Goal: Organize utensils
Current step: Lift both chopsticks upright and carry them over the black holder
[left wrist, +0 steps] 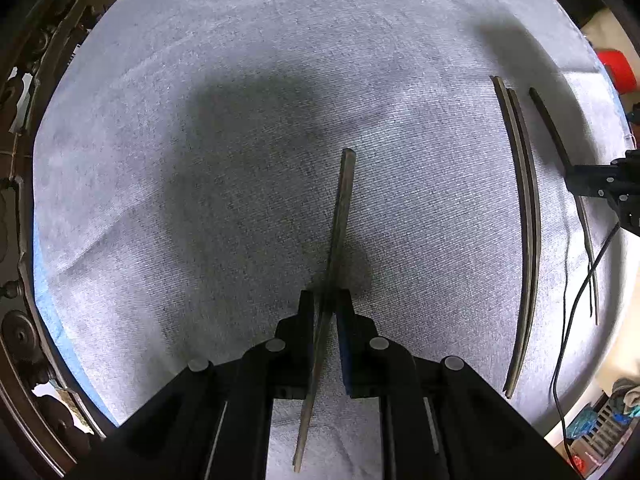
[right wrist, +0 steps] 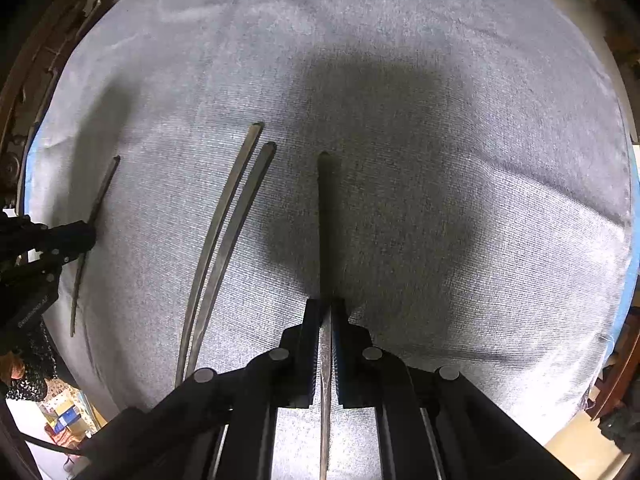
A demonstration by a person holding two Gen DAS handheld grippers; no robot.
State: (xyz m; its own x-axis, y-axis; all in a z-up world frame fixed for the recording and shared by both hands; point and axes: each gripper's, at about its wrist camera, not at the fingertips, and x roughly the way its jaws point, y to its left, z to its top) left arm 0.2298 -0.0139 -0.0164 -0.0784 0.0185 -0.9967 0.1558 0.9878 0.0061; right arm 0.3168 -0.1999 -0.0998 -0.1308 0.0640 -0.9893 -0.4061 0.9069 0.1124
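Note:
Each gripper holds a thin dark utensil edge-on over a grey cloth (left wrist: 200, 160). My left gripper (left wrist: 325, 300) is shut on one utensil (left wrist: 340, 220) that points forward and runs back between the fingers. My right gripper (right wrist: 326, 308) is shut on another dark utensil (right wrist: 325, 220). Two more utensils (left wrist: 528, 220) lie side by side on the cloth between the grippers; they also show in the right wrist view (right wrist: 224, 232). The right gripper (left wrist: 600, 184) appears at the right edge of the left wrist view, the left gripper (right wrist: 48, 244) at the left edge of the right wrist view.
The cloth (right wrist: 480, 160) covers the table, with a blue edge (left wrist: 48, 312) at the left. Dark carved wooden furniture (left wrist: 24, 160) borders the left. A black cable (left wrist: 568, 320) trails over the cloth at the right. A red object (left wrist: 618, 72) sits beyond the right edge.

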